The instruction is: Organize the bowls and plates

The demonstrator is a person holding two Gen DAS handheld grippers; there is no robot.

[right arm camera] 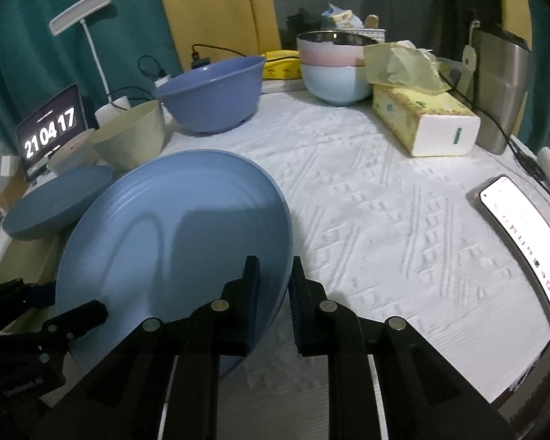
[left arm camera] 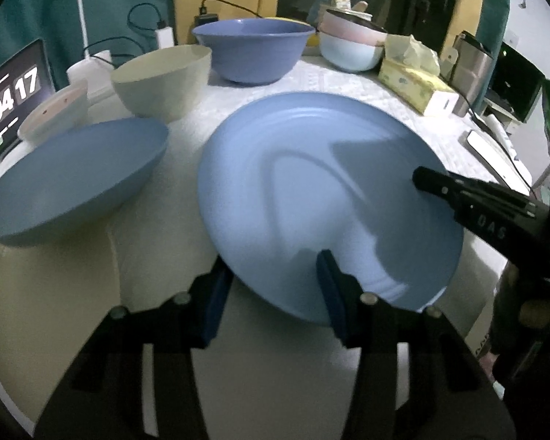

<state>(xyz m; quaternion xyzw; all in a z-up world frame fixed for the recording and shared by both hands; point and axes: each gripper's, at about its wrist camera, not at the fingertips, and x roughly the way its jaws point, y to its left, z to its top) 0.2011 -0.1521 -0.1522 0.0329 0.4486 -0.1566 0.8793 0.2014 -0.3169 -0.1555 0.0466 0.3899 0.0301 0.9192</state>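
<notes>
Right gripper (right arm camera: 273,286) clamps the plate (right arm camera: 172,227) rim at five o'clock, plate tilted above the table (right arm camera: 385,220). Left gripper (left arm camera: 271,286) straddles the near rim, grip unclear. Best kept level toward the second plate (right arm camera: 55,201) at ten o'clock.

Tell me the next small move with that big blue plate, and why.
Probably carry the big blue plate toward the second blue plate and lower it on top. The right gripper has its jaws shut on the rim, the plate is tilted off the white cloth, and the matching plate lies just beyond.
</notes>
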